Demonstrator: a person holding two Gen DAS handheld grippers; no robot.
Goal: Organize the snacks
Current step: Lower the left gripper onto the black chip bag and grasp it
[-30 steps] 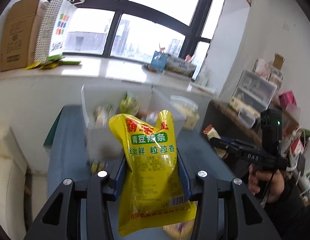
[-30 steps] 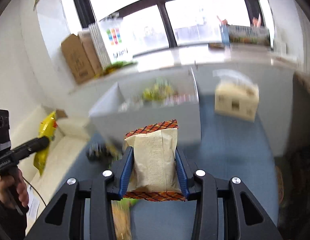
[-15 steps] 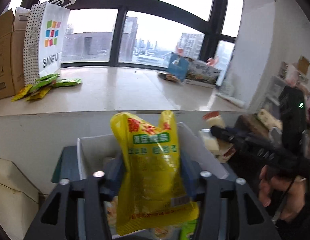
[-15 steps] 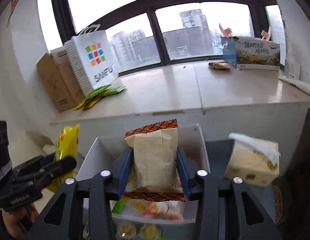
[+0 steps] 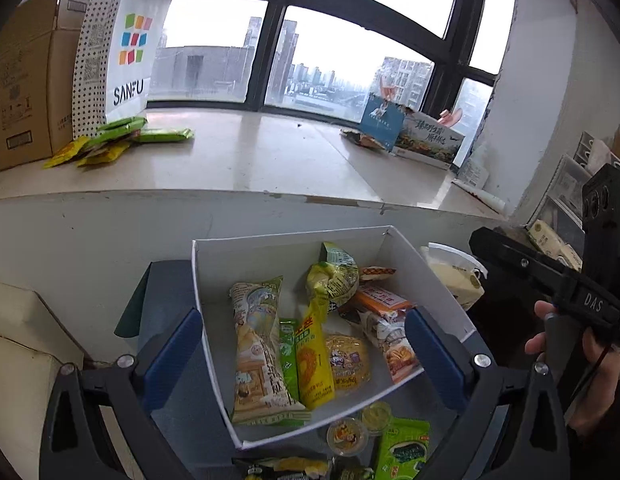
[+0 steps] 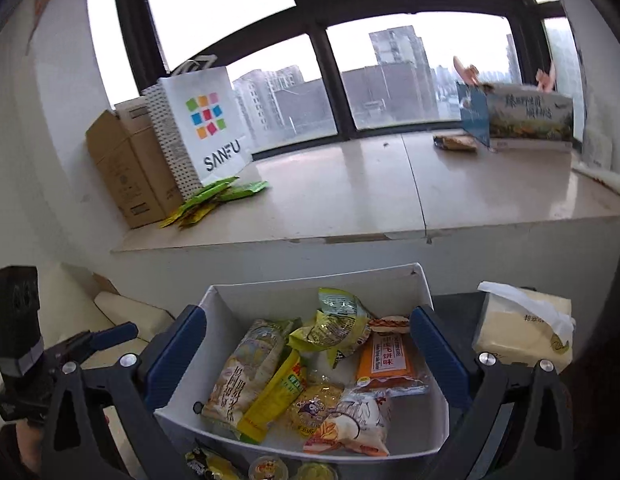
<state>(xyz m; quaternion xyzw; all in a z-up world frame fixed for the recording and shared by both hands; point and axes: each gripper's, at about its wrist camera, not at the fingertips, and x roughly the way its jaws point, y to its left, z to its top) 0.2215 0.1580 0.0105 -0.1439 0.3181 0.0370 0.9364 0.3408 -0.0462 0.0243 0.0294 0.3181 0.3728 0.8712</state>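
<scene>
Hovering both of my tools over the white rectangular cardboard box, I have nothing between either pair of blue-padded fingers: my left gripper stands spread wide and bare, its left pad outside the box's left wall and its right pad near the right wall, so the bin sits framed between them. Inside, from the left, lies a long pale-green printed snack bag flat along the floor, then a slim green sachet, then a yellow plastic pouch with red lettering resting partly over a round yellow wrapped cake. Behind them a crumpled yellow-green foil bag leans toward the back wall, and to the right sits an orange flat cracker packet with a white-and-orange pastry wrapper in front of it. They overlap loosely, as dropped things do, so I judge the bin is for collecting, not for neat rows. My right gripper is likewise parted and empty above the same box. Nearer me, outside the front wall on the blue-grey tabletop, small round jelly cups and a green square packet wait loose; I reckon those come next. Farthest right, a cream tissue pack stands beside the box, apart from the snacks.
</scene>
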